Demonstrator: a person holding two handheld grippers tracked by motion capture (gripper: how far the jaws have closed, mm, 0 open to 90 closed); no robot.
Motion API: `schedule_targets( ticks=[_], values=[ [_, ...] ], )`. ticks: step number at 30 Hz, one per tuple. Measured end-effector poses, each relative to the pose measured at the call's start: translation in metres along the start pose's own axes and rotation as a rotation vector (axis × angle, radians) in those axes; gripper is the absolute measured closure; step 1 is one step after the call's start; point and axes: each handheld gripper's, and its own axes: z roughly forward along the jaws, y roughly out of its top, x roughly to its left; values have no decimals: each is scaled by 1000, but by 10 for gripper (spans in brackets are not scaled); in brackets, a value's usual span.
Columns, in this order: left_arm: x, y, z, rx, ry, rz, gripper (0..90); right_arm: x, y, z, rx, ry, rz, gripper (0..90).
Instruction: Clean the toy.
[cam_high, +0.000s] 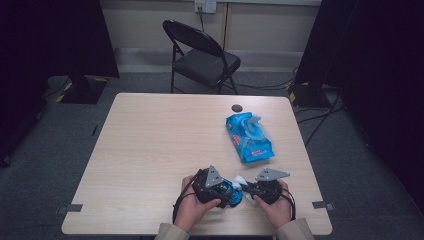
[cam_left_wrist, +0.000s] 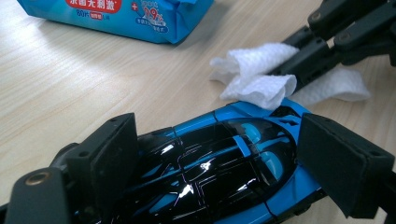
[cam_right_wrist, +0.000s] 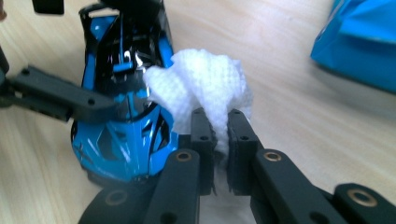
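**Wipe pressed to toy car at the table's near edge**

The right gripper (cam_right_wrist: 220, 140) has its jaws pinched tight on a crumpled white wet wipe (cam_right_wrist: 205, 86), whose bunched end touches the glossy blue-and-black toy car (cam_right_wrist: 123, 100). The left gripper (cam_left_wrist: 224, 163) clamps that car across its sides, one pad on each flank. The left gripper view alone shows the wipe's loose tail lying on the pale wooden table (cam_left_wrist: 70, 79). The high view adds the blue wet-wipe packet (cam_high: 248, 136) farther back, a small dark round object (cam_high: 236, 107) beyond it, and a black folding chair (cam_high: 202, 55).
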Motion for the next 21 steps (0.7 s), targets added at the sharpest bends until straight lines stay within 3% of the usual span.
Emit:
schedule_targets(
  ticks=[10,21],
  values=[
    [0,0,0,1,-1,0,128,0,-8,-5,28,28,-1,840],
    [1,0,0,2,1,0,129,13,-15,-15,56,44,-34,840]
  ],
)
